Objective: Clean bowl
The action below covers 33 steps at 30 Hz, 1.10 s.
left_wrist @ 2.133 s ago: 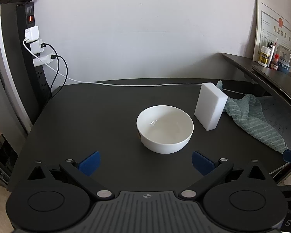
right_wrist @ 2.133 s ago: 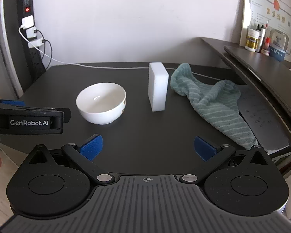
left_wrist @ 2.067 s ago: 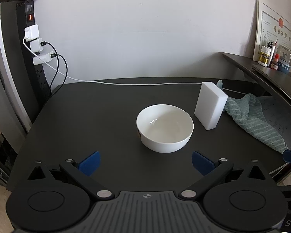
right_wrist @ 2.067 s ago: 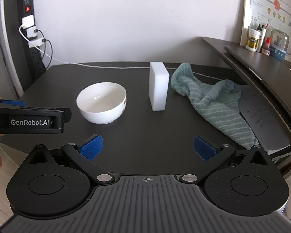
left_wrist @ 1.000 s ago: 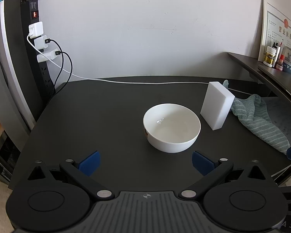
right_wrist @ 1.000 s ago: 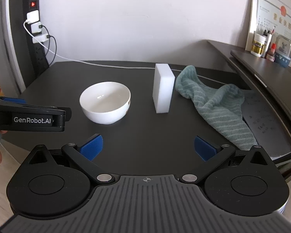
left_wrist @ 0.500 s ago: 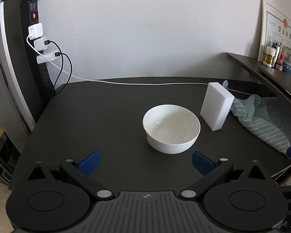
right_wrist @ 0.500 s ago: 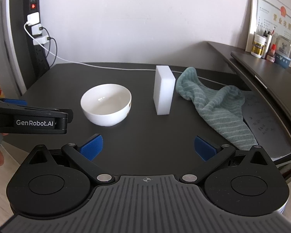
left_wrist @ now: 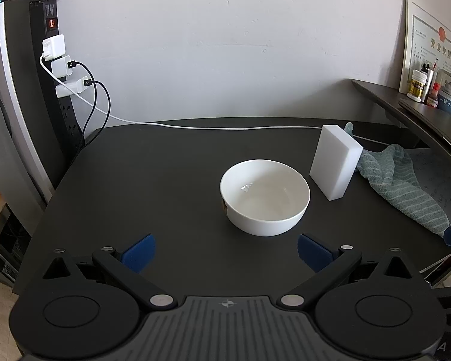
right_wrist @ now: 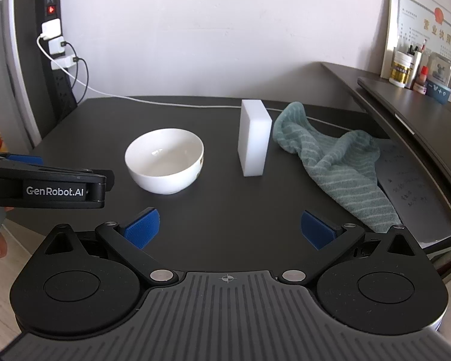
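So, 1 white bowl [left_wrist: 265, 197] sits upright near the middle of the dark worktop [left_wrist: 153, 180], mouth up, prob. so its inside is open for wiping. Just beside it on its right, not touching, 1 white sponge block [left_wrist: 335, 162] stands on edge, which looks like a setup for an easy pinch across its thin sides. Beyond the sponge lies 1 crumpled green striped cloth [right_wrist: 336, 156], draped toward the worktop's right edge; whether it touches the sponge can't be told from either view.

2 grippers, both hovering at the near edge, short of everything. Left gripper [left_wrist: 225, 251]: jaws spread wide, nothing between them, bowl ahead & a bit right. Right gripper [right_wrist: 230, 225]: jaws also wide apart & empty, roughly lined up with the sponge. Judging by that, right goes for the sponge, left steadies the bowl.

Bkgd: 1 power strip [left_wrist: 60, 90] w/ 3 white plugs, 1 white cable [left_wrist: 225, 127] across the worktop's back
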Tool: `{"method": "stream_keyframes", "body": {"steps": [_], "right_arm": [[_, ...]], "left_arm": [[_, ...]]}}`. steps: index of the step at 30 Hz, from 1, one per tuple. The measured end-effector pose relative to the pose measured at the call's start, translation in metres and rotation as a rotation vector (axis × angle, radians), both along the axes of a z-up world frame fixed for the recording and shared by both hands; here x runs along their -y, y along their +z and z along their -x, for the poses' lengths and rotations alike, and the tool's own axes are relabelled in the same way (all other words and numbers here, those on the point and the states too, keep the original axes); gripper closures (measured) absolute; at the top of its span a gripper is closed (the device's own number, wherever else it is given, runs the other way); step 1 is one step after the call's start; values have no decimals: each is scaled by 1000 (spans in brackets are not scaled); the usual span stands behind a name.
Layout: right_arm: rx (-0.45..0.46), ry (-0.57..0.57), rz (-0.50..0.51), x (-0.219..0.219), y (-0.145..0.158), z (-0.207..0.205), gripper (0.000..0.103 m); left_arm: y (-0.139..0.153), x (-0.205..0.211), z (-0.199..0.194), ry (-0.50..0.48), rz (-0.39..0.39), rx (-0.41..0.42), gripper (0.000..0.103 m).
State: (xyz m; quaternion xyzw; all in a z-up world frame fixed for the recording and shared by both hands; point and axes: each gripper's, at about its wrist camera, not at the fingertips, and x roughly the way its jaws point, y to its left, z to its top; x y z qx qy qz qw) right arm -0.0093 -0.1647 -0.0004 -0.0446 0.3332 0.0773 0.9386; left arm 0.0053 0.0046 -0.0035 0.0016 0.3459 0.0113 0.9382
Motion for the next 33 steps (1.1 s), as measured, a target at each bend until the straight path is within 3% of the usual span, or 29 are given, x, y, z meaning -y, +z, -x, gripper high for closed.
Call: {"method": "stream_keyframes", "body": {"steps": [18, 27, 33], "right_arm": [[-11, -13, 1, 0, -7, -15, 0], [20, 19, 36, 0, -18, -38, 0], [11, 48, 11, 0, -21, -47, 0]], "left_arm": [[-9, -3, -20, -1, 6, -6, 1], [-23, -11, -41, -10, 65, -48, 1], [-25, -13, -43, -88, 110, -30, 1]]}}
